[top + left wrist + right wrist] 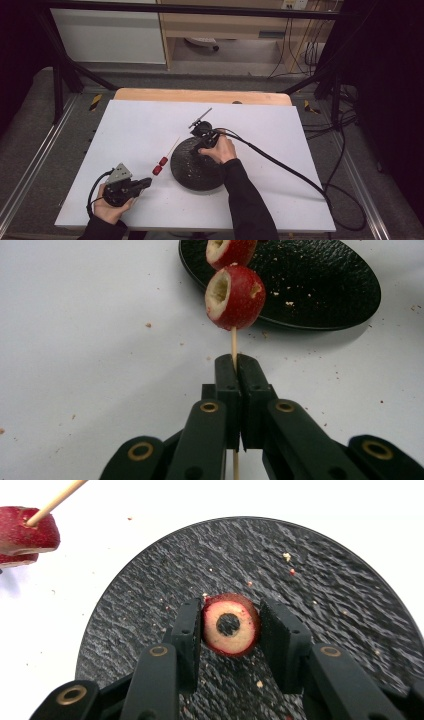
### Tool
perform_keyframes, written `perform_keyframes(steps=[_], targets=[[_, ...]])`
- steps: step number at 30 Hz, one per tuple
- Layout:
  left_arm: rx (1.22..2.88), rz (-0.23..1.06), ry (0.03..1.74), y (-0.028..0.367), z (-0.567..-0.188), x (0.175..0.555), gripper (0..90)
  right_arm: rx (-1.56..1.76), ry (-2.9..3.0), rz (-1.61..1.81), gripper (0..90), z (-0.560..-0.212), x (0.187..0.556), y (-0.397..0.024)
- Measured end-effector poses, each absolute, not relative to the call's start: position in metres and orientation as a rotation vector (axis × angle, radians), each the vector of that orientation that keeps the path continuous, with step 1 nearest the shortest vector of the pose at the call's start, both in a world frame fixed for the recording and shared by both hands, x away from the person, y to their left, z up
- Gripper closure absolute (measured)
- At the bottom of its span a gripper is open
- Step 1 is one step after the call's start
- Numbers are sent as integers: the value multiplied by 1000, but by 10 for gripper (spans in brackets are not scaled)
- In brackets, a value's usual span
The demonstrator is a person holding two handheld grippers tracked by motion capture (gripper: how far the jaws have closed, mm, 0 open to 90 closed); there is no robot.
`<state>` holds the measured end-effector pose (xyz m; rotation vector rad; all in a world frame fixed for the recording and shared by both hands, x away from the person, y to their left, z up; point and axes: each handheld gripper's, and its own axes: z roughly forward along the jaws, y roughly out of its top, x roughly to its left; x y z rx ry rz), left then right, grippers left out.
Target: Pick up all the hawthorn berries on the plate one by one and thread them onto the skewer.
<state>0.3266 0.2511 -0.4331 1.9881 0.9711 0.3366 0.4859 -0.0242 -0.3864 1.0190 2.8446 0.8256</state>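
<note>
Right gripper view: right gripper [231,625] jaws straddle cored red fruit [231,624] on black plate [325,580], gap at 3 o'clock; left gripper [235,371] clenched on skewer [233,342].

On the tabletop [150,125] the plate [187,172] lies near the middle, a little toward the person's side. The skewer [167,154] is just left of the plate, slanting away from the person, with two fruit pieces [160,166] on its lower part. The left claw [146,183] is at the near left, closed on the skewer's end [233,342]. The right claw [230,630] is over the plate, and one cored fruit piece [231,625] sits on the plate between its jaws, touching one jaw and apart from the other.
</note>
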Motion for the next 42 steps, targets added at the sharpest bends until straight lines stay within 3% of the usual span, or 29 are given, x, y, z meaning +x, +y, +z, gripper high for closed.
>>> perform_keyframes(steps=[26, 42], targets=[[1985, 342, 962, 246, -432, 324, 884, 1129, 2710, 1112, 628, -373, 460, -65], [1963, 345, 957, 239, -431, 322, 884, 1252, 2453, 1473, 628, -388, 440, -85]])
